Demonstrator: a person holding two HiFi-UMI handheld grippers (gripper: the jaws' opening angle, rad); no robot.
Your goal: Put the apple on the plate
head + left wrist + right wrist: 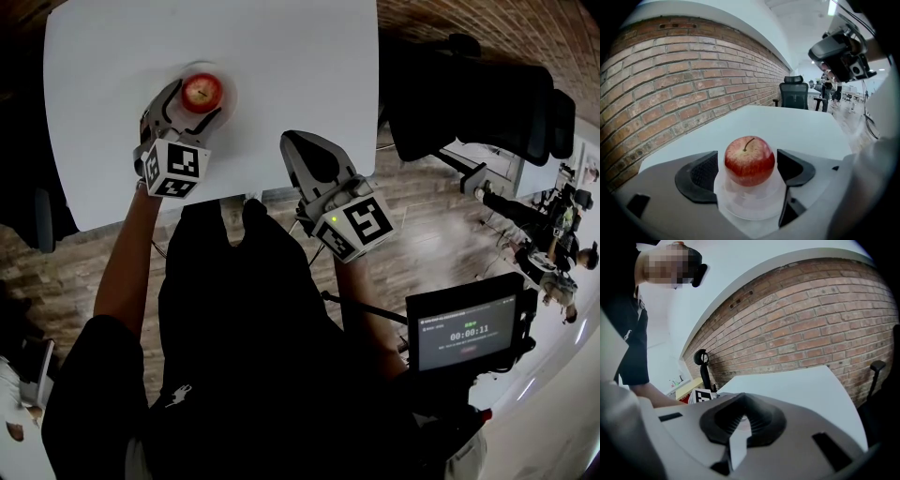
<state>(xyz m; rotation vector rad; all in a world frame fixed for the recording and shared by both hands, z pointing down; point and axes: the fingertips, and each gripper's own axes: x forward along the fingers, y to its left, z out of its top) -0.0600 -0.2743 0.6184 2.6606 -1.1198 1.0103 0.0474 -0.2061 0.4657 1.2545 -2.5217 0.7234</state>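
Note:
A red apple (201, 91) (749, 161) sits upright on a small translucent plate (208, 67) (751, 207) on the white table (291, 56). My left gripper (198, 101) (747, 165) is open, with one black jaw on each side of the apple and a thin gap visible at the left pad. The right gripper (302, 143) (740, 402) is shut and holds nothing. It hovers at the table's near edge, to the right of the plate.
A black office chair (487, 94) (794, 95) stands off the table's right side. A small screen showing a timer (467, 333) is at lower right. A brick wall (670, 89) (811, 333) runs along the table's far side.

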